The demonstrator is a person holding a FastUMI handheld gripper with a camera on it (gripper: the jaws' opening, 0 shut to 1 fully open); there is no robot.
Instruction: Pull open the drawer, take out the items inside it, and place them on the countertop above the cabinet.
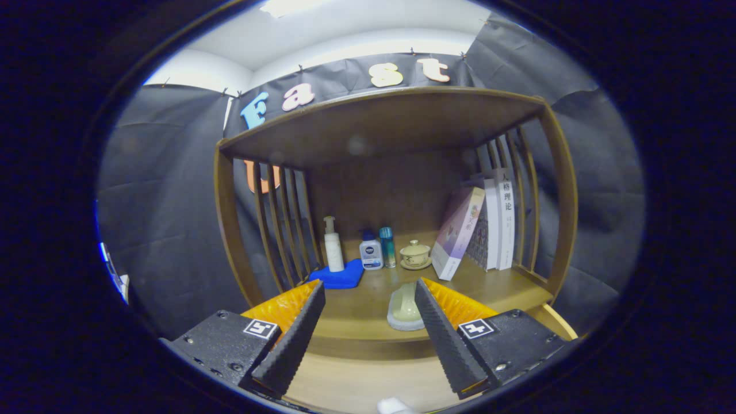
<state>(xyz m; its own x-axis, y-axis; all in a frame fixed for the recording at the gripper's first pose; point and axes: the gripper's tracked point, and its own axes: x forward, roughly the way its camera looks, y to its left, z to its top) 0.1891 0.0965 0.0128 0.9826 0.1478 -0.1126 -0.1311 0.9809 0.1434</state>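
The gripper (368, 322) gapes wide, holding nothing, level before the smooth brown wooden surface (356, 313); a glossy pale-green ceramic lid (405, 310) rests just ahead of its fingers.

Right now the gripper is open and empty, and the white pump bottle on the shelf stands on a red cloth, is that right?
Not quite: the cloth is blue, not red. The gripper view shows the white pump bottle standing on it, left of the other small bottles. The rest holds: the gripper is open, with nothing held between its fingers.
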